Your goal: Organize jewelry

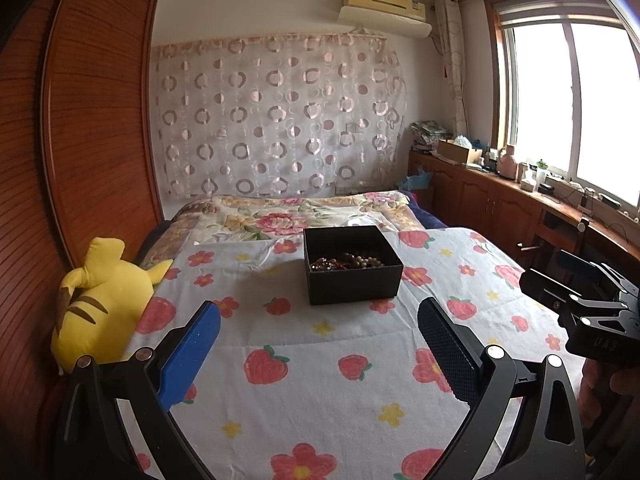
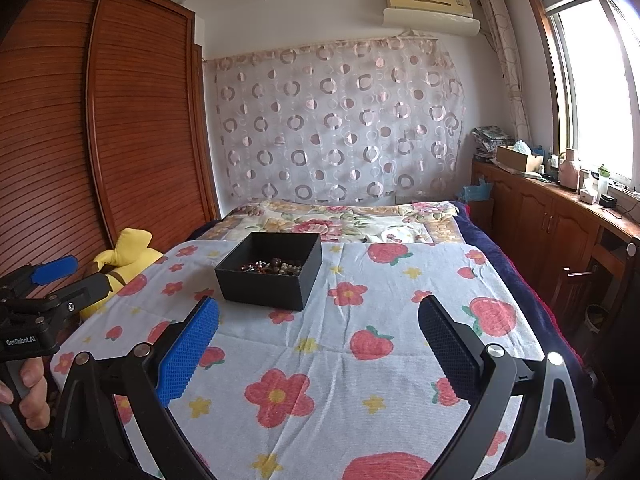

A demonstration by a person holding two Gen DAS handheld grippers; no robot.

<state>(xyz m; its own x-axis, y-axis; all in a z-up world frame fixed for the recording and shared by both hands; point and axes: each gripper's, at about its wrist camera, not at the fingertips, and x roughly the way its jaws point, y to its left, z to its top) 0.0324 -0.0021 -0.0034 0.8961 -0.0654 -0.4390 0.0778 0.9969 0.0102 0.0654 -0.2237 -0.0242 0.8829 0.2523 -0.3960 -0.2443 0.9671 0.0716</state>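
A black open box (image 1: 352, 266) sits on the bed's strawberry-print sheet (image 1: 320, 344). Beaded jewelry (image 1: 348, 261) lies tangled inside it. The box also shows in the right wrist view (image 2: 270, 272), with the beads (image 2: 272, 267) at its bottom. My left gripper (image 1: 320, 320) is open and empty, held above the sheet in front of the box. My right gripper (image 2: 320, 316) is open and empty, in front of the box and to its right. Each gripper shows at the edge of the other's view: the right one (image 1: 580, 300), the left one (image 2: 48, 276).
A yellow plush toy (image 1: 100, 304) lies at the bed's left edge against a wooden wardrobe (image 1: 92, 120). A floral quilt (image 1: 288, 216) covers the bed's far end. Wooden cabinets (image 1: 500, 196) with clutter run under the window at the right.
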